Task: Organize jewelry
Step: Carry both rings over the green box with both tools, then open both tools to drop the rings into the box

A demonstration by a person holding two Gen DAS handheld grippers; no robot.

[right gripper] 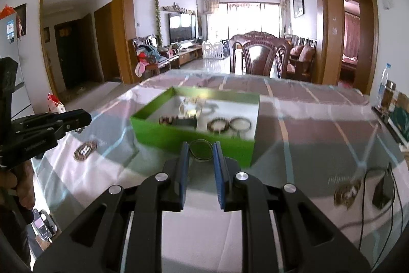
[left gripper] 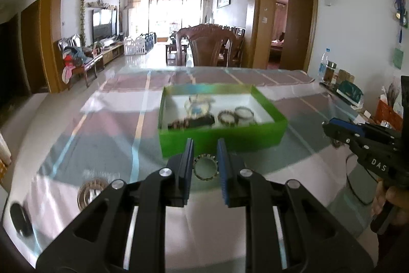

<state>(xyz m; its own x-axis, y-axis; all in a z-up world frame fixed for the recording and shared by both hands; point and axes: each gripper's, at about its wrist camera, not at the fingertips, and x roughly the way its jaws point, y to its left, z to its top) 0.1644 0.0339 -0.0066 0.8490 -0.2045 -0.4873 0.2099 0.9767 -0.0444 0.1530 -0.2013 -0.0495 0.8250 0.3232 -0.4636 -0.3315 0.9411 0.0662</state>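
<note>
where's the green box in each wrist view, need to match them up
Left wrist view: the green box sits at centre, just beyond the left gripper, which holds a beaded bracelet.
Right wrist view: the green box sits centre, slightly left, just beyond the right gripper, which holds a thin bangle.
Shared landmark: the carved wooden chair behind the table.

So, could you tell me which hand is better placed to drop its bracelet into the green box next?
Probably right: the right tongs hold a thin bangle level with the green box's near wall, while the left tongs' beaded bracelet hangs below it.
</note>
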